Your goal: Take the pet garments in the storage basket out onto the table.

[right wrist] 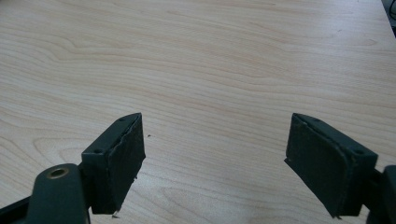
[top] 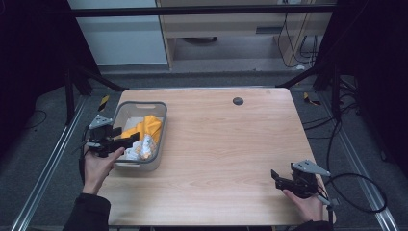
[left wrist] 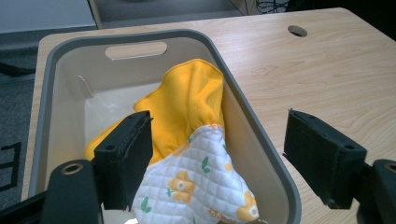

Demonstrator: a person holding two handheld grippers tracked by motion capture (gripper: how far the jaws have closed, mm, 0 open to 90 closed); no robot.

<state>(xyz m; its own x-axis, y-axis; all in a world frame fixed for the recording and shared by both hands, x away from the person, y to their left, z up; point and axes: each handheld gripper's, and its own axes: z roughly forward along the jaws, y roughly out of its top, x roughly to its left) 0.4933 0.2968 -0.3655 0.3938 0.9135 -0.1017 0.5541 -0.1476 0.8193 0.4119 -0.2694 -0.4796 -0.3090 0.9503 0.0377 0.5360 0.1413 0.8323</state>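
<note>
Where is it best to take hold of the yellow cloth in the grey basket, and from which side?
Probably the raised fold of the yellow cloth, which leans on the long wall of the grey plastic basket nearer the table's middle. Come from above: the fold stands highest, and the walls block a level approach.

Wooden table [top: 216,144], grey floor [top: 43,144], dim room
</note>
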